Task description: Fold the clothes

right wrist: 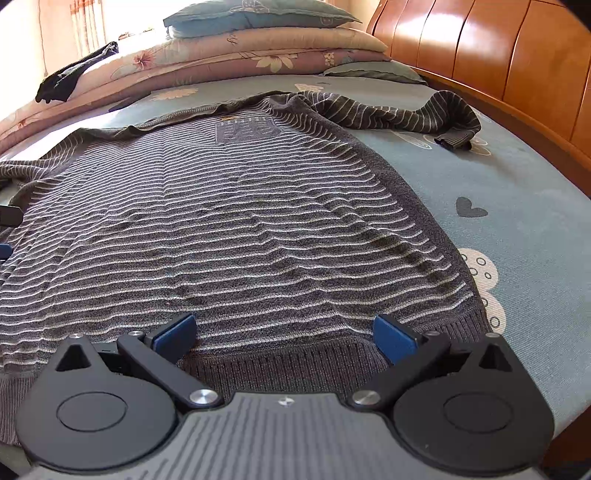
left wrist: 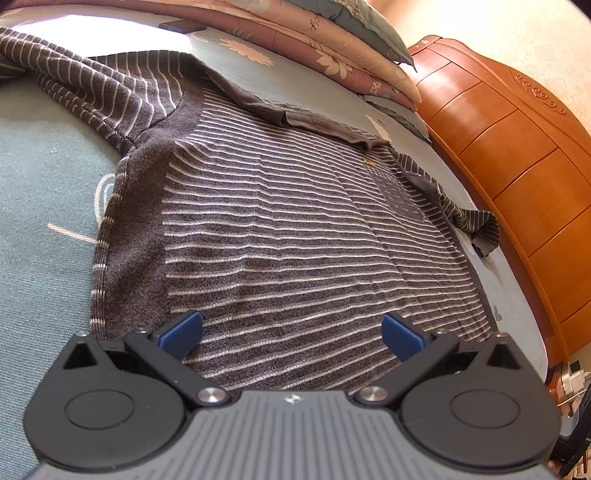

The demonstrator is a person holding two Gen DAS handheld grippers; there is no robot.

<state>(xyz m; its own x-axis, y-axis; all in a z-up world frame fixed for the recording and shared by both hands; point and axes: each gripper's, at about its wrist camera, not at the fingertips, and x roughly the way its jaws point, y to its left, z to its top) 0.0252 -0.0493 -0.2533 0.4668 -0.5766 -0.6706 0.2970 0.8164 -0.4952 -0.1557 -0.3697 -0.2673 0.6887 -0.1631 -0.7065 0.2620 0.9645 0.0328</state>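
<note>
A grey sweater (left wrist: 288,229) with thin white stripes lies spread flat on the bed, also filling the right wrist view as the sweater (right wrist: 229,221). Its left sleeve (left wrist: 92,85) bunches toward the far left; the right sleeve (right wrist: 413,110) curls near the headboard. My left gripper (left wrist: 291,332) is open just above the sweater's lower body, holding nothing. My right gripper (right wrist: 284,334) is open above the ribbed hem (right wrist: 280,362), with nothing between its blue pads (right wrist: 391,338). A sliver of the left gripper's finger (right wrist: 7,216) shows at the left edge.
The bed has a teal printed sheet (right wrist: 498,192). Folded floral quilts and pillows (right wrist: 240,48) are stacked at the back. A wooden headboard (left wrist: 517,155) runs along the right. A dark garment (right wrist: 70,79) lies on the quilts, and a phone (left wrist: 183,26) on the sheet.
</note>
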